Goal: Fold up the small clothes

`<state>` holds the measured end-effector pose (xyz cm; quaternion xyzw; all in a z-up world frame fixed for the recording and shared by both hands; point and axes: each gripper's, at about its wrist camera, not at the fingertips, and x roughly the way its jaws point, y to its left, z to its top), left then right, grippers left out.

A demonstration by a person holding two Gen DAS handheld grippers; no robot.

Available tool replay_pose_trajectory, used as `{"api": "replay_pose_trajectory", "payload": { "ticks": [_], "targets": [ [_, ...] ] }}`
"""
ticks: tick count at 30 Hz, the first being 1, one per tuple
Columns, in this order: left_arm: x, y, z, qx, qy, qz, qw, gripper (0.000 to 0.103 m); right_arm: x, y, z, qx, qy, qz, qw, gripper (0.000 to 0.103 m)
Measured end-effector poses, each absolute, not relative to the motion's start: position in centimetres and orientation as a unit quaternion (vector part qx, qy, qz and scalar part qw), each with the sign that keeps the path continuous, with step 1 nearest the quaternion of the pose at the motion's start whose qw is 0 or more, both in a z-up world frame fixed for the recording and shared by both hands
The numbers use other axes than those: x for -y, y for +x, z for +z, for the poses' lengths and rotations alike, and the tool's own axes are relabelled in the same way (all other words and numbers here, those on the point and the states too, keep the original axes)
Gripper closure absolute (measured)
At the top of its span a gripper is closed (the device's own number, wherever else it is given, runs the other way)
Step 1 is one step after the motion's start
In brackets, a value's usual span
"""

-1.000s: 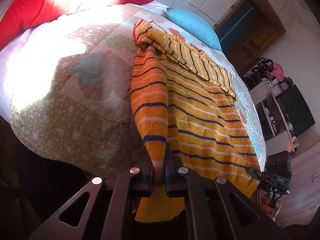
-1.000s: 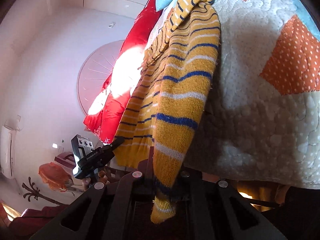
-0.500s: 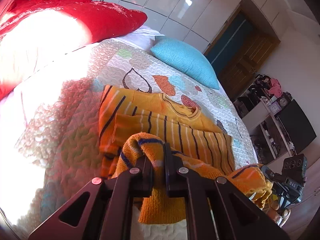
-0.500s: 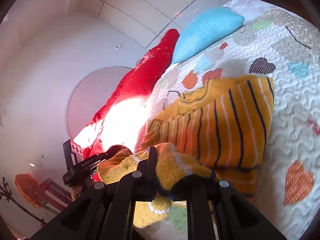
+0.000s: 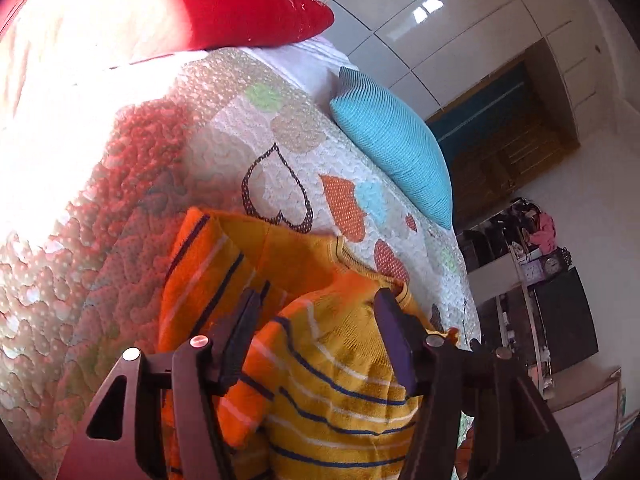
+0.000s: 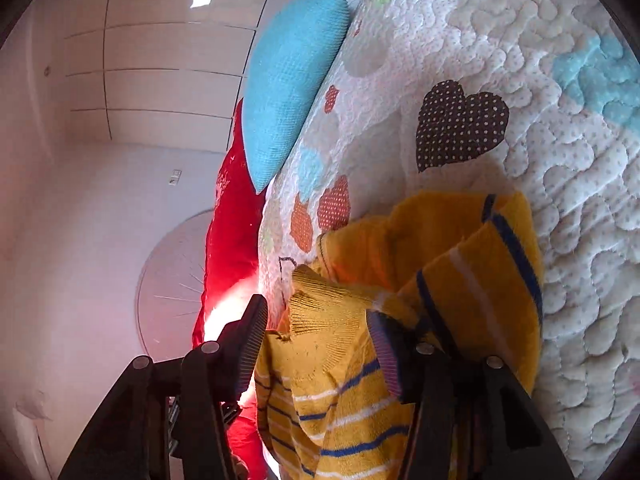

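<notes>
1. Sweater (image 5: 332, 384), yellow knit with blue and white stripes, lies on the quilt (image 5: 168, 208) of the bed, its lower part doubled up over its upper part.
2. Half a second ago each tool was clamped on the hem; now both are spread wide, and the fabric lies loose between the fingers.
3. A second ago the sweater hung stretched down over the edge of the bed; now the hem has been carried up toward the collar.
4. Left gripper (image 5: 320, 320): jaws far apart, gripping nothing, with the folded cloth bunched between them.
5. Right gripper (image 6: 316, 324): jaws equally wide, holding nothing; the ribbed hem (image 6: 320, 300) sits slack between them.
6. The collar (image 5: 360, 264) points toward the blue pillow (image 5: 396, 144) and red pillow (image 5: 240, 4) at the head of the bed.
7. Before, the long axis ran from the pillows toward the near edge; folded, the bundle is shorter that way, and whether it is now wider than long cannot be told.
8. A folded sleeve (image 6: 488, 256) lies along the right side.
</notes>
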<state>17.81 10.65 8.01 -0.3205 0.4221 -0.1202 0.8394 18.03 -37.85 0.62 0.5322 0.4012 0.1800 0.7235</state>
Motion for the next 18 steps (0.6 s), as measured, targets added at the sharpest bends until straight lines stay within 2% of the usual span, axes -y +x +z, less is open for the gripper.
{"api": "replay_pose_trajectory", "payload": {
  "ticks": [4,9,14,18],
  "targets": [
    [-10.7,16.7,9.5,-0.42,-0.265,-0.103,0.862,0.042,37.6,18.4,2.3,-0.411,0.496,0.172,0.745,0.046],
    [-9.6,12.9,8.1,-0.439,-0.141,-0.079,0.884,0.04,36.6,16.9,7.1,-0.387,0.418,0.159,0.806,0.032],
    [-8.9,8.2,5.1,-0.446,-0.075,-0.095,0.887,0.039,33.4,14.9,10.4,-0.391,0.367,0.18,0.824,0.031],
    [-8.5,6.1,3.2,-0.448,-0.073,-0.12,0.883,0.042,26.0,14.7,9.4,-0.436,0.322,0.239,0.806,0.031]
  ]
}}
